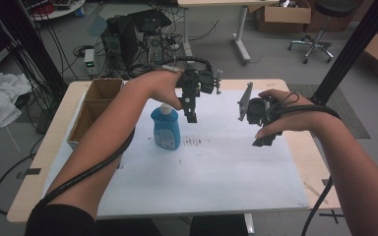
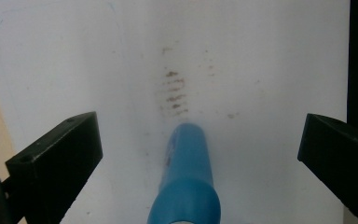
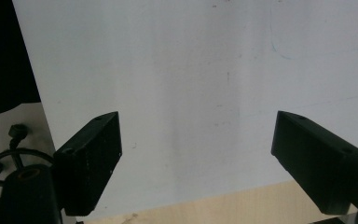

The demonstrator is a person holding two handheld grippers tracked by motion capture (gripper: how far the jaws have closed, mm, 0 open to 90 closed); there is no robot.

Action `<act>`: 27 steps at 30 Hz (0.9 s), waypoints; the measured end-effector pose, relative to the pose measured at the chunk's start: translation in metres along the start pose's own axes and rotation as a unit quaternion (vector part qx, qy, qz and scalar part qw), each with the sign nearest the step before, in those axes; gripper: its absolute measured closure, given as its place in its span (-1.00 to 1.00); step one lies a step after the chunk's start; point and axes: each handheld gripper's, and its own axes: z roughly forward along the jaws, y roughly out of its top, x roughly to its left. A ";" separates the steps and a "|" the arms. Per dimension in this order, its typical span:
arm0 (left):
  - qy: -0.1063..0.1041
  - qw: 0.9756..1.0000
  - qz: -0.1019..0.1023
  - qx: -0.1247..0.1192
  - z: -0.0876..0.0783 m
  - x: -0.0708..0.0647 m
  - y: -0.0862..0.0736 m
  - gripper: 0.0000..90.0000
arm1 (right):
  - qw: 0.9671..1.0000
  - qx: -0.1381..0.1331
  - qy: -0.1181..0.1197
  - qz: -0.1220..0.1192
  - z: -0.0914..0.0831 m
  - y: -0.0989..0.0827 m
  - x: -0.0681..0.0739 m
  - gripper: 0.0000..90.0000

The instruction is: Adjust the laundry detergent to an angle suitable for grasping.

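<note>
A blue bottle with a white cap stands upright on the white sheet covering the table, left of centre. My left gripper hangs in the air just right of and above it, pointing down, open and holding nothing. In the left gripper view the blue bottle rises from the bottom edge between the spread jaws of the left gripper, not touched by them. My right gripper hovers over the sheet's right part, open and empty. In the right gripper view the right gripper frames only bare sheet.
An open cardboard box with two compartments sits on the table's left edge. Brown smudges mark the sheet near the bottle. Bare wood of the table shows at right. A black frame post rises at the far right.
</note>
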 end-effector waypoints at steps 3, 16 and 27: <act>-0.001 1.000 0.000 -0.006 -0.003 0.002 0.001 -0.99 | 1.000 -0.001 0.003 0.002 0.001 -0.002 -0.001 -0.64; -0.001 1.000 -0.003 -0.010 -0.002 0.001 0.002 -0.99 | 1.000 -0.003 0.002 0.000 0.005 -0.003 0.000 -0.64; 0.005 1.000 0.004 -0.009 -0.006 0.002 0.002 -0.99 | 1.000 -0.002 -0.002 0.005 0.004 -0.003 -0.004 -0.64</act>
